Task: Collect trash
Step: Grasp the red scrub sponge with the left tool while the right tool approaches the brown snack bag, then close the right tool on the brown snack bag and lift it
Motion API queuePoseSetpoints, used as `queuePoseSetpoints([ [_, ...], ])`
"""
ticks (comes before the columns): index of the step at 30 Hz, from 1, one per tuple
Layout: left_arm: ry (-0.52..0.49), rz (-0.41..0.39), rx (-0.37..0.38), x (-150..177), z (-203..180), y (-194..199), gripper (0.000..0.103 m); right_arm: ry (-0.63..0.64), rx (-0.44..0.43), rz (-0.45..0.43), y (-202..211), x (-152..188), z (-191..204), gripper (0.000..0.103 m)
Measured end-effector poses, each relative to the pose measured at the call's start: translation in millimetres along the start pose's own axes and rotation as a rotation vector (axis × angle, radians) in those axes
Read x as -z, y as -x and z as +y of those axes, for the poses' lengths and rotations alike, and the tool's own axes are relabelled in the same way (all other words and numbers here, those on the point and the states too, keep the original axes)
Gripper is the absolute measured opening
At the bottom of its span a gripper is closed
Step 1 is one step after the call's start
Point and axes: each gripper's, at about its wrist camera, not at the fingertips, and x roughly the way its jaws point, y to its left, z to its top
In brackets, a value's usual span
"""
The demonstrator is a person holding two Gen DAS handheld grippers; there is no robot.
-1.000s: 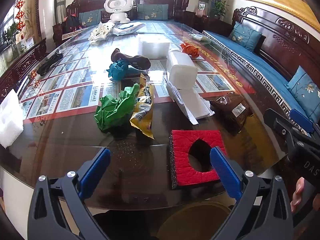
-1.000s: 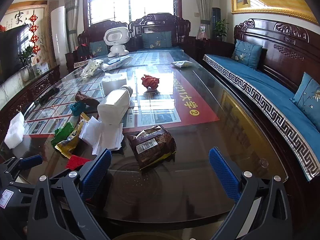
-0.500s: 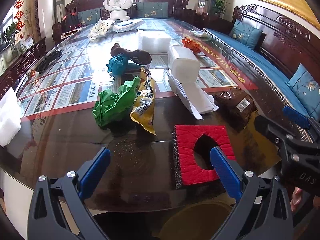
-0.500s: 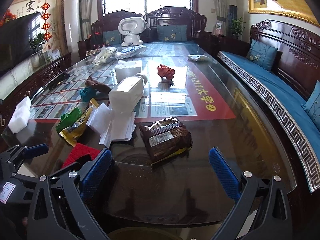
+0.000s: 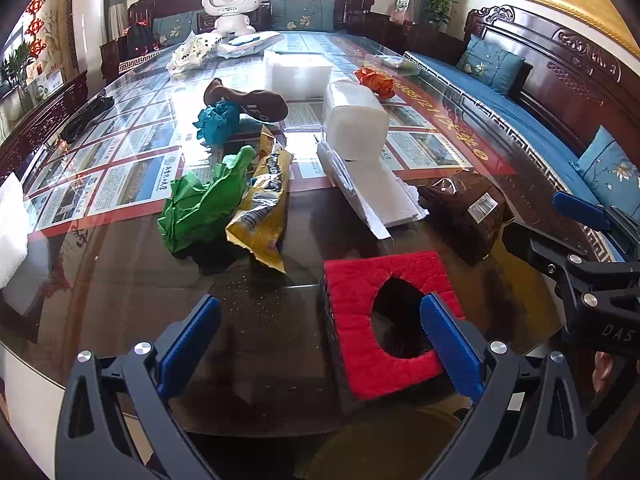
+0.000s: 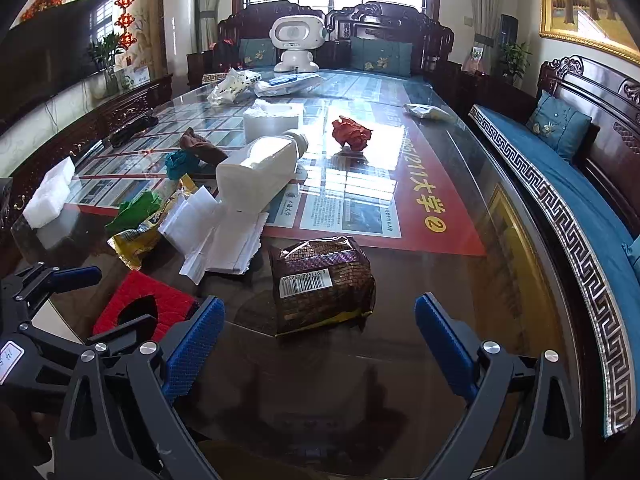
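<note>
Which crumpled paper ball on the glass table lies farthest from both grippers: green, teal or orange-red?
The orange-red crumpled paper ball: it sits alone beyond the white bottle, while green and teal lie nearer.

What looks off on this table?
Litter covers the near end: a white bottle lying on its side, crumpled green paper, a torn yellow wrapper, loose white sheets and a brown snack bag.

Glass-topped table (image 5: 120, 280) strewn with litter. Near edge: left gripper (image 5: 320, 330), fingers (image 5: 188, 336) spread wide, right finger over a red foam pad (image 5: 360, 344) with a hole. Beyond: crumpled green paper (image 5: 200, 204), yellow wrapper (image 5: 260, 208), white sheets (image 5: 384, 196), brown snack bag (image 5: 468, 208).
</note>
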Motion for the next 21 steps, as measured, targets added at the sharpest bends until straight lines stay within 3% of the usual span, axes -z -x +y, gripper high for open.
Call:
queuePoseSetpoints([
  [8,0.021,0.004,0.010,-0.1,-4.1,-1.3,0.098,0.002,-0.012,-0.001,-7.0,-1.6,-2.8,0.092],
  [14,0.032,0.011,0.007,2.1,-0.1,1.5,0.082,0.006,-0.006,-0.002,-9.3,-3.8,-0.8,0.092],
  [19,0.051,0.003,0.011,-0.1,3.6,3.2,0.059,0.010,-0.001,0.000,-10.3,-4.4,0.0,0.092],
  [21,0.059,0.007,0.047,-2.7,5.0,2.7,0.039,0.013,0.002,0.000,-10.1,-4.6,0.0,0.092],
])
